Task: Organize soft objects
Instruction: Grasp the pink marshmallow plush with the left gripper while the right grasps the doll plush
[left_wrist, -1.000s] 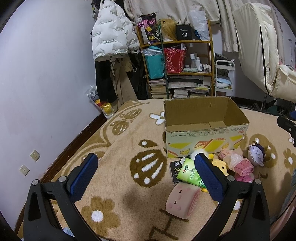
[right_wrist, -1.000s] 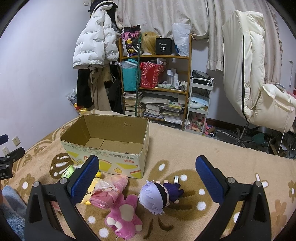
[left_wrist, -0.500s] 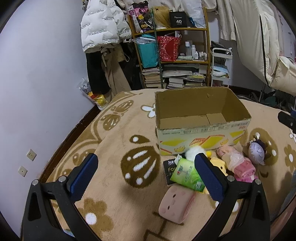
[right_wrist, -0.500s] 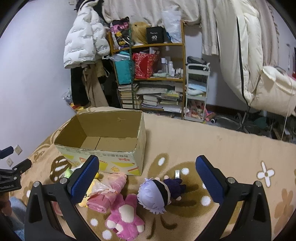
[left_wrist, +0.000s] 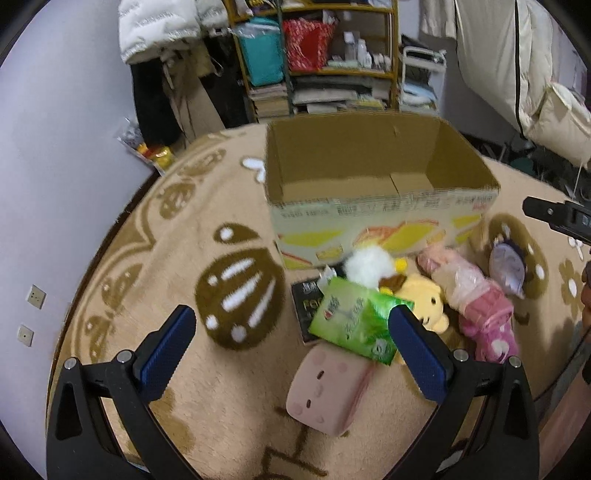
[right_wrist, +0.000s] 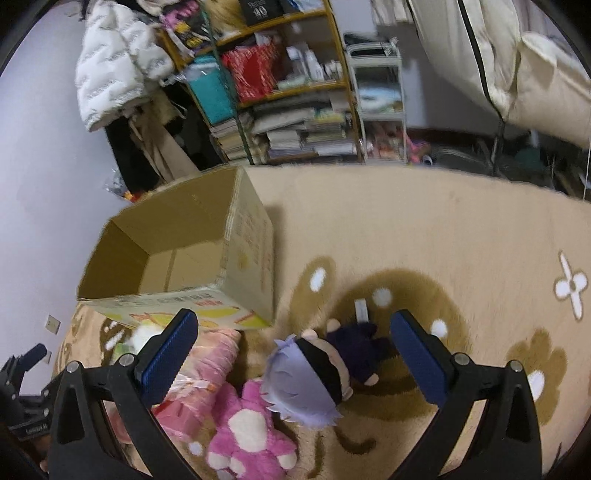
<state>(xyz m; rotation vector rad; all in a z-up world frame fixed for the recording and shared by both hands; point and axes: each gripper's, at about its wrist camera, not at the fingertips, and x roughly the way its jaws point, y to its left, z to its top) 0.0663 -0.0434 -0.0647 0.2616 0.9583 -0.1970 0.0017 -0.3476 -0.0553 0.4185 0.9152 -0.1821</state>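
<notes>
Left gripper (left_wrist: 291, 347) spread wide, empty, above the green pack (left_wrist: 356, 326) and pink cushion (left_wrist: 328, 391) on the rug (left_wrist: 221, 206). Right gripper (right_wrist: 293, 352) likewise wide open, holding nothing, over the purple-haired doll (right_wrist: 308, 380), with the pink plush (right_wrist: 249, 439) near left. Soft toys heaped just in front of the cardboard box (left_wrist: 373, 218), none inside it. Yellow bear (left_wrist: 424, 301) beside the green pack.

Open cardboard box (left_wrist: 376, 206) unobstructed above; toy clutter (left_wrist: 424, 306) crowding its front.
</notes>
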